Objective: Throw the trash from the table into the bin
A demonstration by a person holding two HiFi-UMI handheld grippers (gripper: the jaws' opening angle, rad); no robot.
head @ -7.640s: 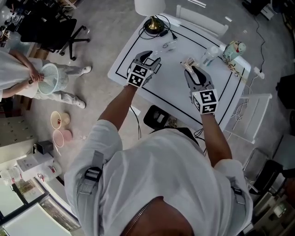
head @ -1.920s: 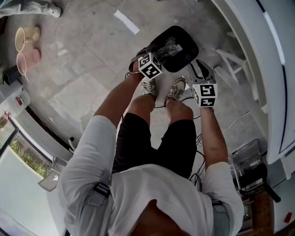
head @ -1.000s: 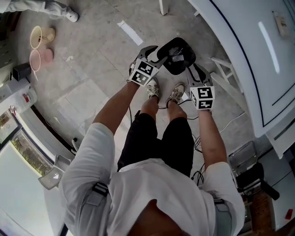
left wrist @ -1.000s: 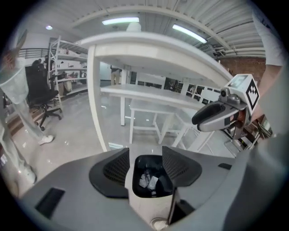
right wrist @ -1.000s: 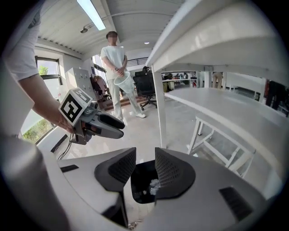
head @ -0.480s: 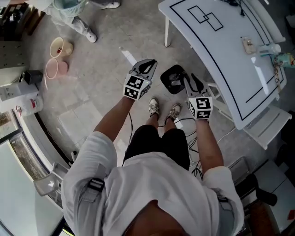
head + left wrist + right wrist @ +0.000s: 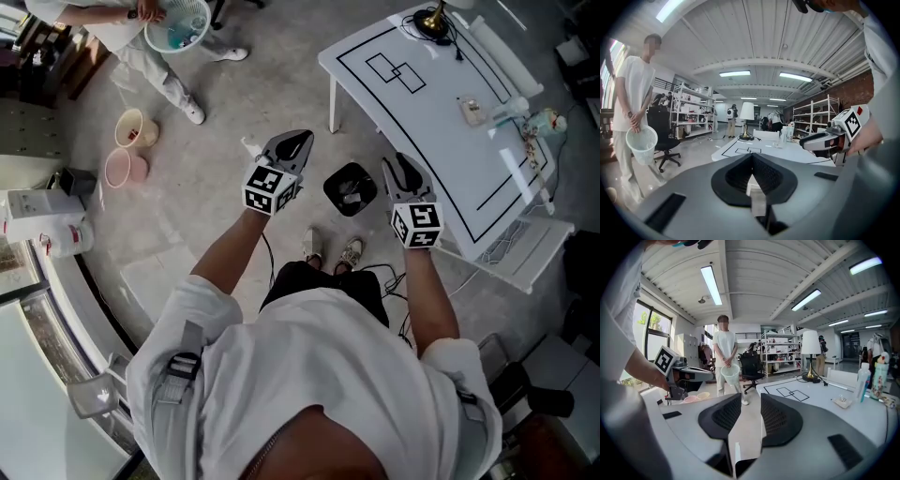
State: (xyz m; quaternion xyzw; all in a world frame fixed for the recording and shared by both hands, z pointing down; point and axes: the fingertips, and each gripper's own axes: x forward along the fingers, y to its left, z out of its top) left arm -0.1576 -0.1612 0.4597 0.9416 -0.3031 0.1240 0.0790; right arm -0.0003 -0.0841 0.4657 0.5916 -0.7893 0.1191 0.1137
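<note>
A bystander (image 7: 635,93) holds a white mesh basket (image 7: 641,143) near a pink floor bowl (image 7: 125,169).

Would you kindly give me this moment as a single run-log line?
left tongs: just closed, empty | right tongs: open, empty | bin: on floor, trash inside | table: small item on it

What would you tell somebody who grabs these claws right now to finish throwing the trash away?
Left claw: shut, empty.
Right claw: partly open, empty.
In the head view the two are on either side of the black bin on the floor.
Done: some trash lies in the bin.
Left: a small pale scrap sits on the white table. It is probably the next thing to bin.
</note>
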